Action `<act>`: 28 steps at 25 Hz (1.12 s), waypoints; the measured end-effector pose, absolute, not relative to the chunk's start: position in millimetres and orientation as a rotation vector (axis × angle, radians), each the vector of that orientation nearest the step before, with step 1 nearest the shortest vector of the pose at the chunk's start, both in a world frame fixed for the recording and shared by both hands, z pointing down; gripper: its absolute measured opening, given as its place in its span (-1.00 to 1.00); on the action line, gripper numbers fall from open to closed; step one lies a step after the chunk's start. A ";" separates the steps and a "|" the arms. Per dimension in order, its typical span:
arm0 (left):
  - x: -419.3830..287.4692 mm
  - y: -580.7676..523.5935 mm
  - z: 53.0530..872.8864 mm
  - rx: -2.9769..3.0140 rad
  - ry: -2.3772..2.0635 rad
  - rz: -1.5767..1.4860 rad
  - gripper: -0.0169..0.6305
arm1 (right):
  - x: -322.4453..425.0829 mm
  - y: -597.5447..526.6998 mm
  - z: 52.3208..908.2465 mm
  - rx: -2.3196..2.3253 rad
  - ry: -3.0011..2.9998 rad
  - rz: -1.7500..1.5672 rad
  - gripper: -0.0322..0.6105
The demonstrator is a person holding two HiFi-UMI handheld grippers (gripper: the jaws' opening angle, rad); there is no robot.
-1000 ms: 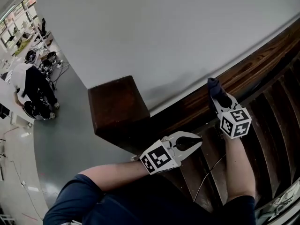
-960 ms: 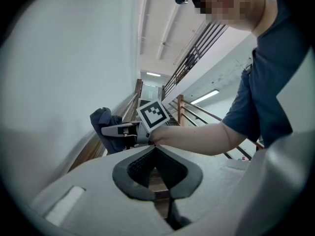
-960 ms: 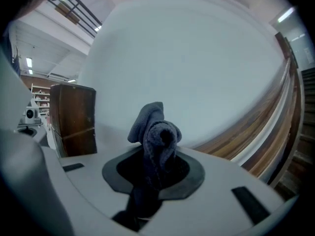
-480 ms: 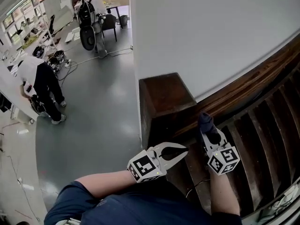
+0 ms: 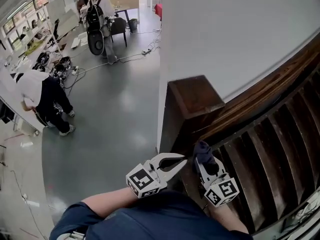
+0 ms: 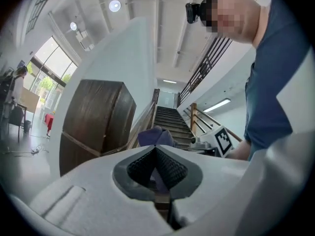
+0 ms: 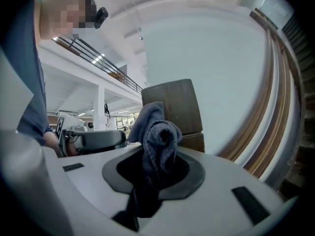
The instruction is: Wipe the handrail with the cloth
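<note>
Clamping a dark blue cloth [image 5: 202,150] between its jaws, the right tool [image 5: 205,163] sits just below the foot of the brown newel post [image 5: 192,96], where the handrail [image 5: 260,96] comes down to meet it. That junction lies in deep shadow in the head view, so whether the cloth actually touches the rail is hard to make out. The person's forearms are partly cut off by the bottom edge.

The left tool [image 5: 183,159] is just left of the cloth and below the post, jaws together with nothing between them.

A second ago the cloth was well up the handrail from the post. It has since come down the rail to the post's base, and the left tool has come along beside it. The grey floor [image 5: 115,124] left of the post shows more now, with people standing on it.

The left gripper view confirms the meeting jaw tips, with the cloth beyond them and the post at the left. The right gripper view shows the cloth bunched upward out of the jaws in front of the post, which the head view leaves dim.
</note>
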State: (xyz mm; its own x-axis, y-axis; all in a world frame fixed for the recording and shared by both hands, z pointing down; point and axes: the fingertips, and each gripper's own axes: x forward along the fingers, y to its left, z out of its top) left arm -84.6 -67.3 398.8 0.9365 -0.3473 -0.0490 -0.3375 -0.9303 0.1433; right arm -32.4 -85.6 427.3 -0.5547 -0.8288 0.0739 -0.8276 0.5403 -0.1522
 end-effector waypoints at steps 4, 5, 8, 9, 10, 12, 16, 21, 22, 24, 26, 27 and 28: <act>-91.6 -61.3 400.5 2.941 -0.512 -0.126 -0.93 | -52.9 -65.0 434.9 -1.457 2.767 -0.234 -0.62; -92.3 -59.5 399.4 2.941 -0.505 -0.127 -0.93 | -56.3 -62.0 434.2 -1.446 2.774 -0.231 -0.62; -96.6 -51.2 399.7 2.941 -0.501 -0.138 -0.93 | -65.1 -54.6 433.0 -1.429 2.790 -0.209 -0.62; -97.5 -47.8 400.6 2.938 -0.501 -0.139 -0.93 | -66.9 -52.6 432.0 -1.428 2.791 -0.202 -0.62; -97.6 -45.0 400.8 2.935 -0.501 -0.138 -0.93 | -68.0 -51.1 429.9 -1.427 2.792 -0.196 -0.62; -96.7 -43.3 397.4 2.935 -0.499 -0.136 -0.93 | -69.4 -49.5 423.9 -1.422 2.802 -0.179 -0.62; -92.5 -46.0 399.0 2.935 -0.510 -0.137 -0.93 | -65.0 -47.9 428.6 -1.412 2.822 -0.171 -0.63; -83.2 -46.3 399.1 2.939 -0.514 -0.137 -0.93 | -55.3 -48.9 431.4 -1.413 2.810 -0.191 -0.63; -82.2 -45.7 398.9 2.941 -0.512 -0.137 -0.93 | -54.6 -48.7 431.4 -1.413 2.810 -0.194 -0.63; -80.7 -43.4 397.5 2.943 -0.512 -0.139 -0.93 | -53.4 -46.7 430.7 -1.413 2.810 -0.200 -0.63; -80.4 -40.2 397.0 2.942 -0.509 -0.137 -0.93 | -53.0 -43.8 430.5 -1.413 2.808 -0.206 -0.63; -80.4 -39.2 397.3 2.940 -0.507 -0.135 -0.93 | -53.1 -42.9 430.5 -1.413 2.807 -0.208 -0.63; -80.5 -39.1 397.8 2.938 -0.507 -0.135 -0.93 | -53.2 -42.8 430.7 -1.412 2.807 -0.210 -0.63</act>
State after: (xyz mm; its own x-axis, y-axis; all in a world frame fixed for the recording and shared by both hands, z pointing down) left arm -80.5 -39.1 397.8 0.9386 -0.3392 -0.0620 -0.3251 -0.9304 0.1693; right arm -53.2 -42.8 430.7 -0.5978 -0.7989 0.0660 -0.7998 0.5890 -0.1155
